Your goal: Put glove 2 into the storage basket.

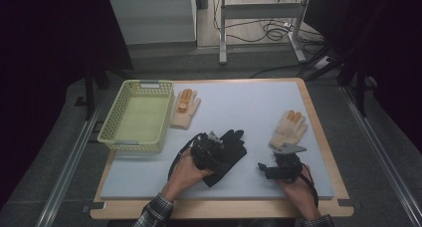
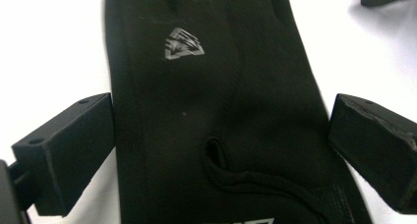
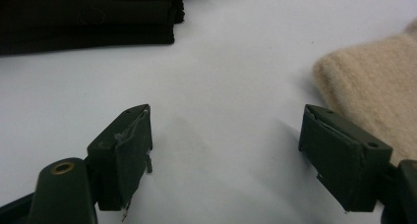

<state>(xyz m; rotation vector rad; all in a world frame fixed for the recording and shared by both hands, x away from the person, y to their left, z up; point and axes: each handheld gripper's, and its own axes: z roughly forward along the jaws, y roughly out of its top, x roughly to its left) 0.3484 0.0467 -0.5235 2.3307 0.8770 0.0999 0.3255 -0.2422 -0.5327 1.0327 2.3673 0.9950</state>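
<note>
Now black glove [image 2: 216, 111] between wide-apart jaws of left gripper [image 2: 221, 135], unpinched.

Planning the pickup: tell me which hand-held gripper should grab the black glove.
Left. The left hand-held gripper has open jaws straddling the black glove; the right hand-held gripper sits open over bare mat.

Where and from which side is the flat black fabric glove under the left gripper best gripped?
Probably at the cuff end of the black fabric glove, from above: it lies flat on the white mat, and the open left gripper already straddles its width there.
</note>
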